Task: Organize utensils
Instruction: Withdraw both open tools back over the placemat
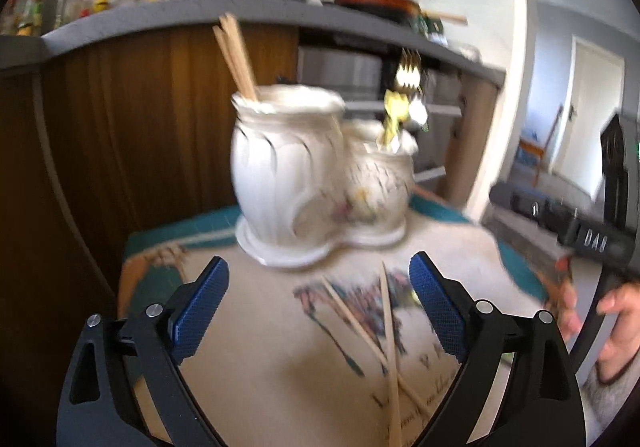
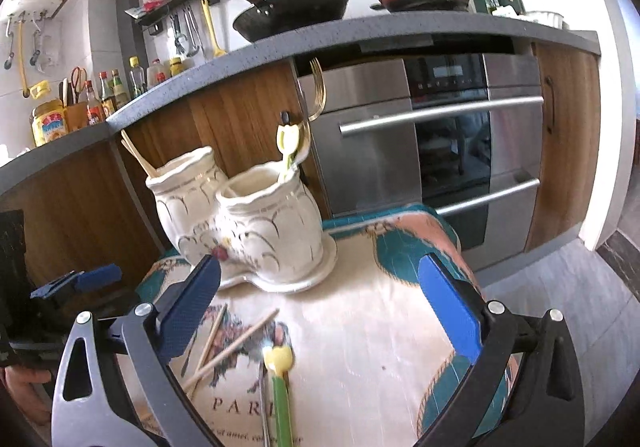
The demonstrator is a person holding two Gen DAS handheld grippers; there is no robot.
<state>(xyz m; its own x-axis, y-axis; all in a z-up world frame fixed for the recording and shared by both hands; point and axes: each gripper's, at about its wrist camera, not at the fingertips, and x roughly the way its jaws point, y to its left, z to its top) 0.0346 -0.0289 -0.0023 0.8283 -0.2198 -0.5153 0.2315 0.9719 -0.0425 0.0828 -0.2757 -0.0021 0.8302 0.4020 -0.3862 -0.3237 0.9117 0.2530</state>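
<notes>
Chopsticks lie crossed on the printed tablecloth, between the wide-open, empty jaws of the left gripper. They look light, stiff and prone to roll, so a mid-shaft pinch seems best. The right gripper, also wide and empty, hangs over a green-handled utensil. Beyond stands the fragile-looking twin ceramic holder.

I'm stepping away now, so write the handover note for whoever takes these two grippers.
Left gripper: open, empty, above the loose chopsticks.
Right gripper: open, empty, above the green-handled utensil on the tablecloth.
Holder: double ceramic pot at the cloth's far end. One cup holds chopsticks, the other a gold fork and a yellow-topped utensil.
Done: some utensils sorted into both cups.
Left: two loose chopsticks, the green-handled utensil and a thin metal piece beside it.
</notes>
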